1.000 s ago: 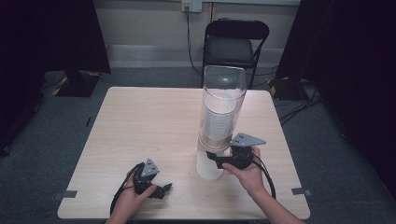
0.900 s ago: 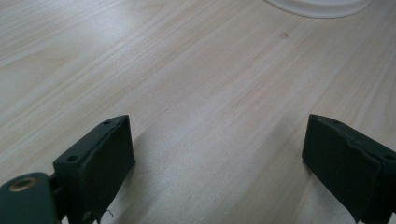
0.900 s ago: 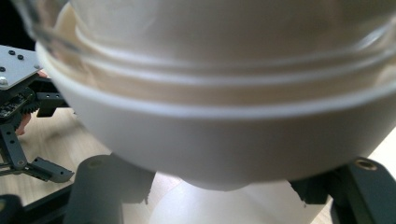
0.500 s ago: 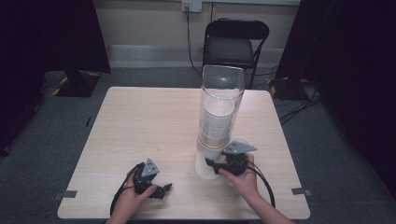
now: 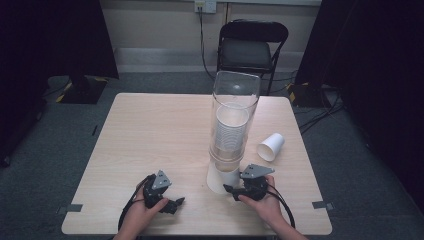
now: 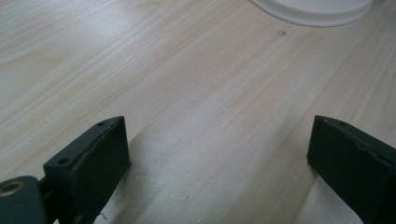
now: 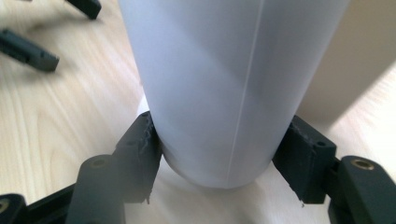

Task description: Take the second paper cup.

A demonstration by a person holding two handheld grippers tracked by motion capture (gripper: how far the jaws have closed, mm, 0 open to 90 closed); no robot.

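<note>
High view: the right hand-held gripper (image 5: pixel 235 189) has dropped lower against the white cup (image 5: pixel 221 179) hanging out of the clear dispenser tube (image 5: pixel 234 120), which holds a stack of cups (image 5: pixel 231 127). A loose cup (image 5: pixel 271 146) now shows lying on the tabletop (image 5: pixel 150 135).
Left gripper view: the left hand-held gripper (image 6: pixel 219 154) has jaws wide apart over bare wood.
Right gripper view: jaws clamp the white cup (image 7: pixel 224 93) on both sides.

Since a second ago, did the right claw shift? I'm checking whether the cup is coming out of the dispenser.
Yes. The right claw has dropped toward the table's near edge, away from the dispenser tube, its jaws around a white cup.
</note>
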